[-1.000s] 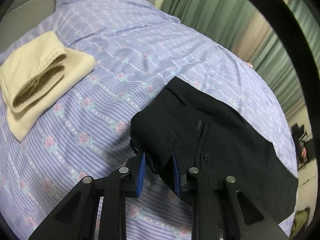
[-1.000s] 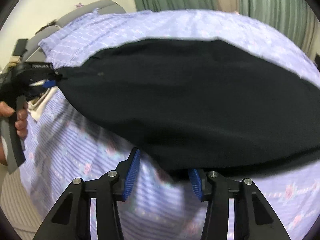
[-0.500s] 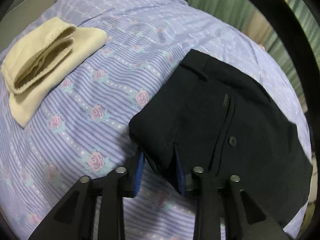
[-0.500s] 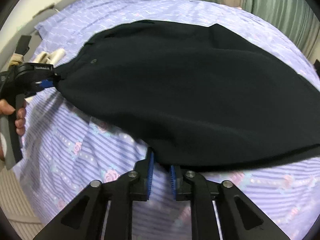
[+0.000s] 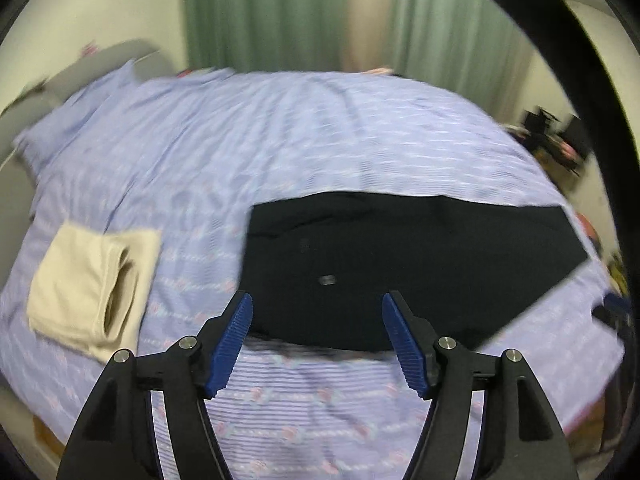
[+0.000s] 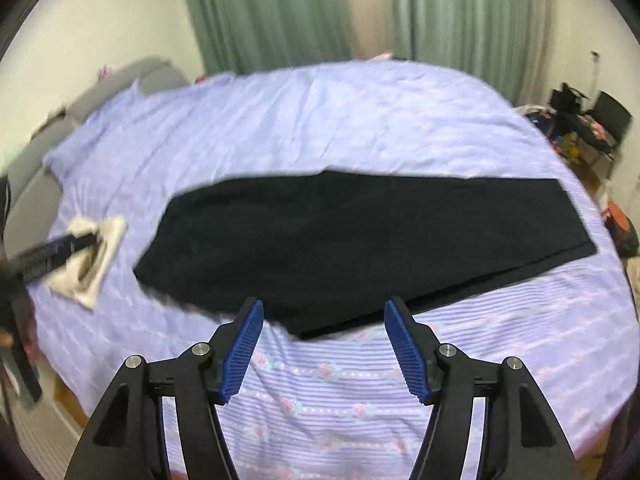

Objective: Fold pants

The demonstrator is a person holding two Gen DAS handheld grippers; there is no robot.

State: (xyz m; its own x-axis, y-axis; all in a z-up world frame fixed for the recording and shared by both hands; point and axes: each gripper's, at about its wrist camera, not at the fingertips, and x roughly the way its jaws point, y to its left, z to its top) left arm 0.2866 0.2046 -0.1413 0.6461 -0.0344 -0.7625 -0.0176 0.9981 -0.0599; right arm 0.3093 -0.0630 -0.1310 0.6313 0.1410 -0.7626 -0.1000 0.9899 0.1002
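Observation:
Black pants lie flat on the bed, folded lengthwise, waist to the left, legs to the right; they also show in the right wrist view. My left gripper is open and empty, raised above the pants' near edge by the waist. My right gripper is open and empty, raised above the near edge at the pants' middle. The left gripper also shows blurred at the left of the right wrist view.
A folded cream garment lies on the bed left of the pants. The lilac floral bedsheet covers the bed. Green curtains hang behind. Clutter stands at the right. A grey headboard is at the left.
Both grippers have let go of the pants, opened wide and pulled back and up. The pants now lie flat on the bed.

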